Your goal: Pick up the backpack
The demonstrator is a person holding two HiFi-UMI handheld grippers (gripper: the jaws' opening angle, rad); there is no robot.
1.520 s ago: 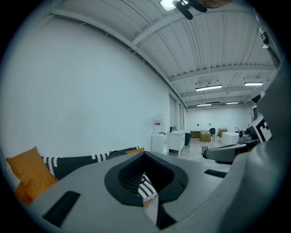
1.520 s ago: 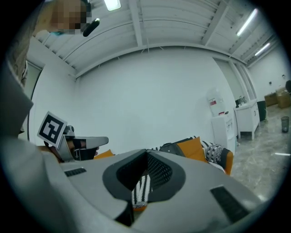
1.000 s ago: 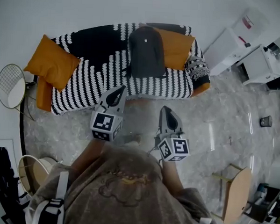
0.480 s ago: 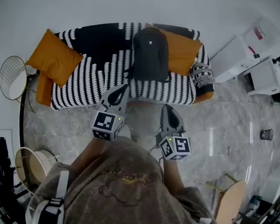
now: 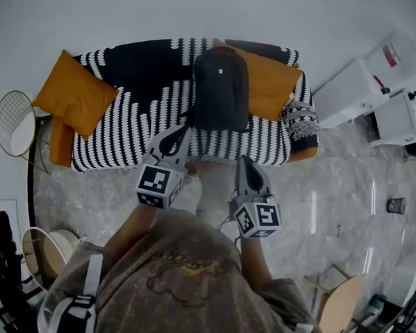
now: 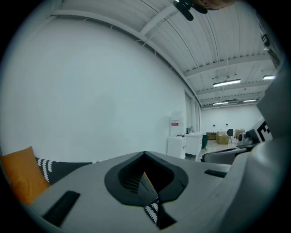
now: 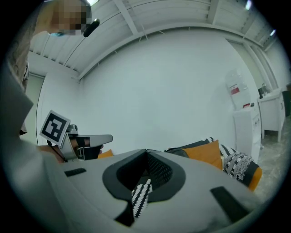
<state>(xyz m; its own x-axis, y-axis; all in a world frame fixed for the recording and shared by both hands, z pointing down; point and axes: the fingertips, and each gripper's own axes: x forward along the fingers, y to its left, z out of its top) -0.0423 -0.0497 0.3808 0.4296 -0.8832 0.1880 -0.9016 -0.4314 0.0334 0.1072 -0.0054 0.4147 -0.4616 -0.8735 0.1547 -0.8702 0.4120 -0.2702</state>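
1. Head view: the dark grey backpack point(image 5: 220, 90) stands upright on the black-and-white striped sofa point(image 5: 127, 123), leaning against an orange cushion point(image 5: 274, 81). A second orange cushion point(image 5: 74, 94) sits at the sofa's left end. The left gripper point(image 5: 181, 130) and the right gripper point(image 5: 244, 161) are held side by side over the marble floor point(image 5: 331, 197), both pointing at the sofa. The left tip is near the seat's front edge below the backpack, and neither touches the backpack.
2. Left gripper view: the jaws are pressed together with nothing between them. Beyond them are the white wall, an orange cushion at the lower left and a white cabinet point(image 6: 179, 145).
3. Right gripper view: the jaws are also closed and empty. The left gripper shows to the left with its marker cube point(image 7: 54, 127), and the sofa's striped cover and an orange cushion lie ahead.
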